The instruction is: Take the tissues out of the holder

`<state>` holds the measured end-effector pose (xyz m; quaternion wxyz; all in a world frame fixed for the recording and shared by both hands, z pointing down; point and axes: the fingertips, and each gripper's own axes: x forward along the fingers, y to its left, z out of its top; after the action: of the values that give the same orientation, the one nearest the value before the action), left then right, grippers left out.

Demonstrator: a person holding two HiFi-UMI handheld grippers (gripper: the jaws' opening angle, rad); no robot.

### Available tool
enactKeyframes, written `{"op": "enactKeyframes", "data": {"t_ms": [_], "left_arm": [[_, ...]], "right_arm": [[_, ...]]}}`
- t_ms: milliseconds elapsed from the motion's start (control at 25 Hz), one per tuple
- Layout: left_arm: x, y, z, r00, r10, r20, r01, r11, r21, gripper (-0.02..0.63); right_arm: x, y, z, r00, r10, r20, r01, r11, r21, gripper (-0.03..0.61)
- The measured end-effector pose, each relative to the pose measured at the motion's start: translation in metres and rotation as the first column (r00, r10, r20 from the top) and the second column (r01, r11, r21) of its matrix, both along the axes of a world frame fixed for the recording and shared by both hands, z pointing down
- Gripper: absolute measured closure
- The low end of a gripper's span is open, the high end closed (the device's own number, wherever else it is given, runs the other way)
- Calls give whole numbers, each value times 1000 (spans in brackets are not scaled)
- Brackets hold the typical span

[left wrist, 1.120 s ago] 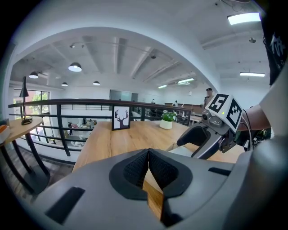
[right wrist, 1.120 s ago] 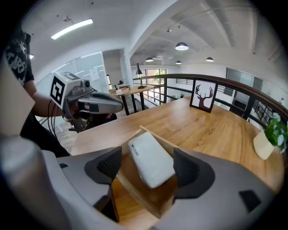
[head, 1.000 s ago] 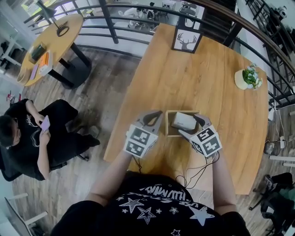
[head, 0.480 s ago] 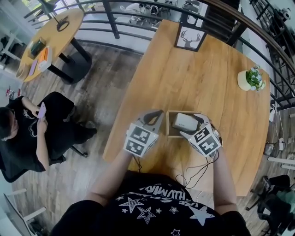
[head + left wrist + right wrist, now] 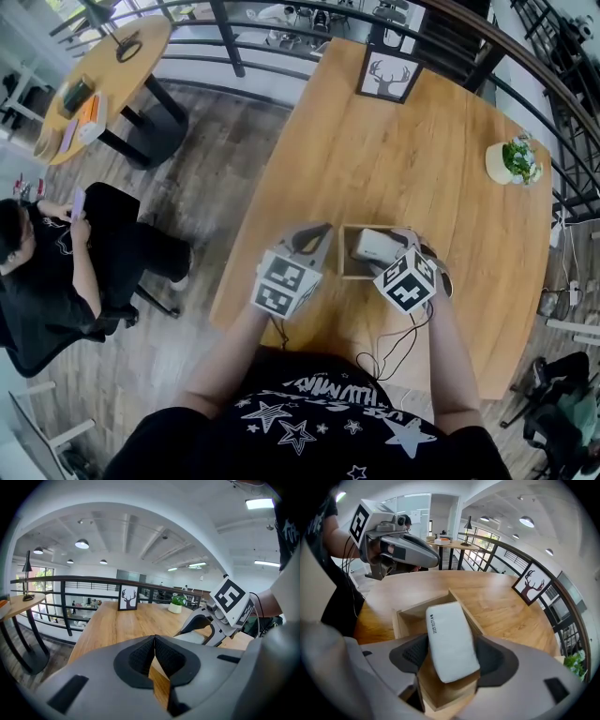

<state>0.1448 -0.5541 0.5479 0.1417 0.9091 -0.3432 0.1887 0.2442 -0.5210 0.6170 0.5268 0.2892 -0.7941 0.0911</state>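
Right tool (image 5: 451,657) has its jaws pressed on the sides of the white tissue pack (image 5: 449,634), tilted over the wooden holder (image 5: 408,616) just below; whether it has cleared the rim is hard to tell. Left tool (image 5: 154,656), jaws together and empty, hangs beside the holder above the bench (image 5: 136,620). Lifted askew, the soft pack could slip, or snag and drag the unheld holder.

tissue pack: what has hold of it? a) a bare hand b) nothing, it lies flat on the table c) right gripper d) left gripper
C: the right gripper view shows the white tissue pack clamped between the jaws of the right gripper, tilted up over the wooden holder, while the left gripper has its jaws together on nothing.
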Motion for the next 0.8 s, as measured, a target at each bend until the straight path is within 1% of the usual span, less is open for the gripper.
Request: {"op": "enactKeyframes", "data": {"t_ms": [120,280,480,800], "left_arm": [[3,0,0,1000,3,-2,-3,1000,1,600],[5,0,-1,1000,8,-4,-8,1000,-3,600],[5,5,-3,1000,13,5,-13,1000,4,600],[6,19,-16,1000,14,15,-15,1000,25,600]], "right_arm": [[1,0,0,1000,0,-10,0,1000,12,270],[0,0,-1,1000,6,4,-6,999,38,296],[0,3,-3,1000,21,3,-21,999,47,308],[4,10,-26,999,33,20,-36,992,122,310]]}}
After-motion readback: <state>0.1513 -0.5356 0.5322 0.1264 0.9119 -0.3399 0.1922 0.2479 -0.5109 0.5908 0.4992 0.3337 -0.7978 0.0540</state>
